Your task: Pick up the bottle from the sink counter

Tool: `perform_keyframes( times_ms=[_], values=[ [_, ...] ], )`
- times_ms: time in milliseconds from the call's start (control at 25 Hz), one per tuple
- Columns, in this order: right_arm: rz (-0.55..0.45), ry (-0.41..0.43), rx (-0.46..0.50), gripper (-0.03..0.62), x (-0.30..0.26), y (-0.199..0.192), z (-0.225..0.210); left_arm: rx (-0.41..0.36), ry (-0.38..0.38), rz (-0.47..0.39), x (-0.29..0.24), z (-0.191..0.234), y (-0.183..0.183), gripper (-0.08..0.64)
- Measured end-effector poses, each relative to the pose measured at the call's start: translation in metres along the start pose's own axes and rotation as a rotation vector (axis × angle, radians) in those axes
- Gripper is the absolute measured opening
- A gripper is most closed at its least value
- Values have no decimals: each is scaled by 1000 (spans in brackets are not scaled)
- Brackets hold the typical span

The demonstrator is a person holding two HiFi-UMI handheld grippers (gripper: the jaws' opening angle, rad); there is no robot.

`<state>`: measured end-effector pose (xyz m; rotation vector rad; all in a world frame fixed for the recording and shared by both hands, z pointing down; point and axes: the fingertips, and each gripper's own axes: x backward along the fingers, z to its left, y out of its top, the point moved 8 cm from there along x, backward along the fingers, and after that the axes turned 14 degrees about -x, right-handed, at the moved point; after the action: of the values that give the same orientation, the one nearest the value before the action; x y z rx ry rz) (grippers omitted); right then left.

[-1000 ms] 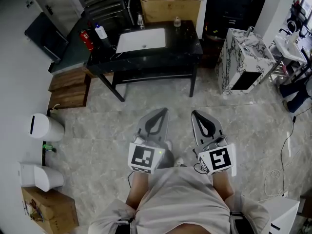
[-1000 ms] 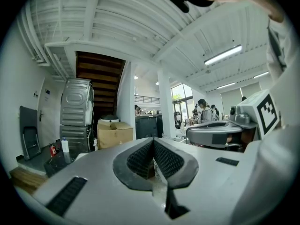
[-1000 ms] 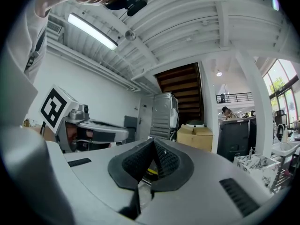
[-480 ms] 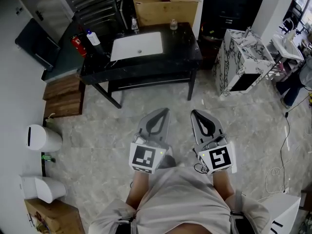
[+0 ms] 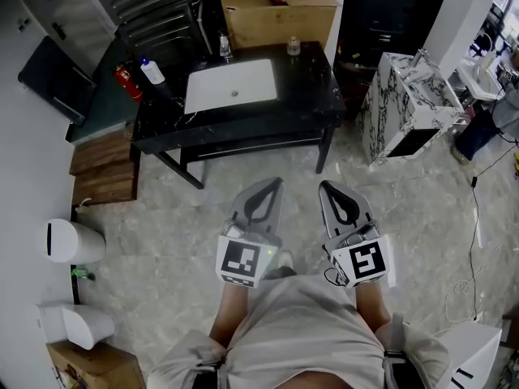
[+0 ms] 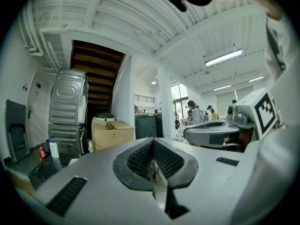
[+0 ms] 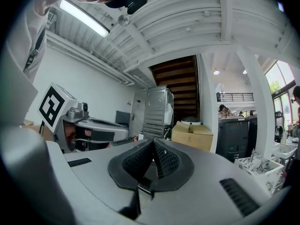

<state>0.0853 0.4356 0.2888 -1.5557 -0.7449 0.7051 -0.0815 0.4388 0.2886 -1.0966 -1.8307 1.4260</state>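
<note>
Left gripper [image 5: 270, 186], right gripper [image 5: 327, 189] side by side ahead of torso [image 5: 300, 331], pointing forward, level. Both jaws pressed together, nothing between. Forearms [image 5: 229, 308] parallel, close in.

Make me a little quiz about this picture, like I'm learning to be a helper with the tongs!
1. True or false: the left tongs and right tongs are both shut and empty.
2. The sink in the black counter is: A white, B red, C green?
3. Fill in: the white bottle has a ____ cap.
Key: 1 true; 2 A; 3 blue.
</note>
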Motion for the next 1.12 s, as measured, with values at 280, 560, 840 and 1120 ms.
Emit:
perform_keyframes(
  times_ms=[280, 560, 840, 1120],
  values=[
    [-1, -16, 5, -5, -32, 1, 1, 0, -4, 2, -13, 31, -10, 2],
    [8, -40, 0, -5, -47, 3, -10, 1, -12, 3, -29, 45, -10, 2],
    [7, -40, -7, -5, -65, 2, -34, -3, -9, 11, -57, 52, -15, 2],
    [8, -24, -7, -5, -97, 6, -67, 3, 8, 17, -94, 65, -17, 2]
  ],
)
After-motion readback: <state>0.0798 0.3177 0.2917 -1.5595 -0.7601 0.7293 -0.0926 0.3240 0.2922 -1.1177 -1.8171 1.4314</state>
